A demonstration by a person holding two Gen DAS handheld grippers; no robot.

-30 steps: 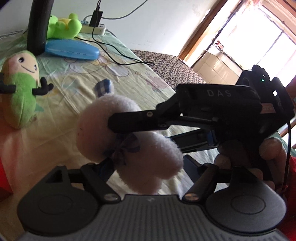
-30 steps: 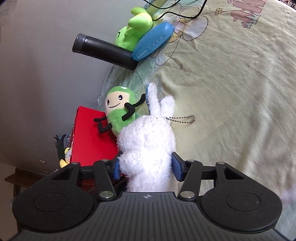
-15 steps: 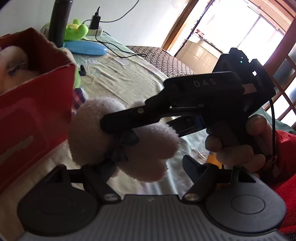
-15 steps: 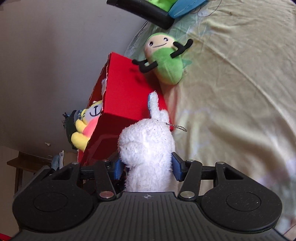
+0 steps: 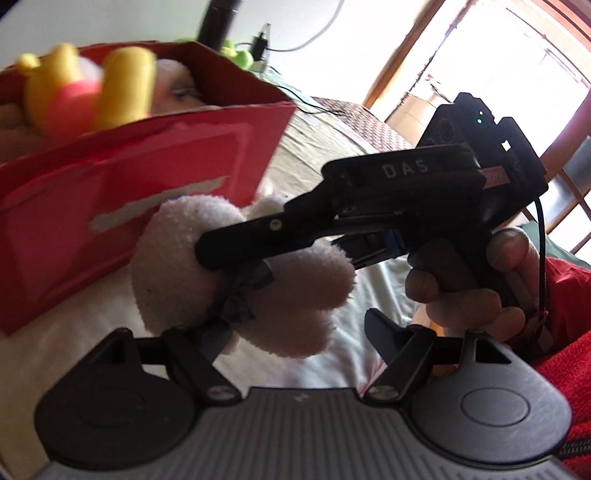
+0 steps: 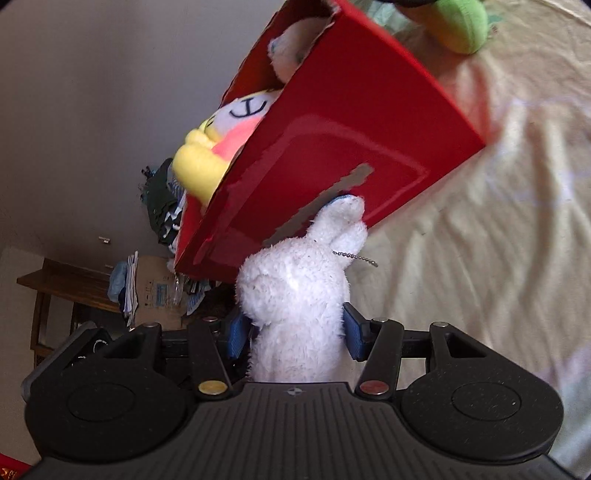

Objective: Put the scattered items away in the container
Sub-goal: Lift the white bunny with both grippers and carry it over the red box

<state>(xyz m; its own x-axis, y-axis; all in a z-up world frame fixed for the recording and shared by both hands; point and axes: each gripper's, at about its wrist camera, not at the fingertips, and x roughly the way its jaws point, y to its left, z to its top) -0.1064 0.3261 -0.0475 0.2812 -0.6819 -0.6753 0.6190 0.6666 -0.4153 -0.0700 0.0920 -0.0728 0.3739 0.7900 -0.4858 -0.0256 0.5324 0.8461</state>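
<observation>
Left wrist: "DAS" on right gripper (image 5: 207, 254).

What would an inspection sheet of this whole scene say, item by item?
Surface: bed sheet, pale yellow, wrinkled.
Job's things: white plush rabbit held just outside the red box; the box already holds a yellow and pink plush and a pale plush.
Clutter: green plush on the sheet beyond the box.
Grippers: right gripper clamps the rabbit; left gripper open, empty.
Cables: wire and plug by the wall.
Surroundings: bright window, wooden table, cardboard carton.
</observation>
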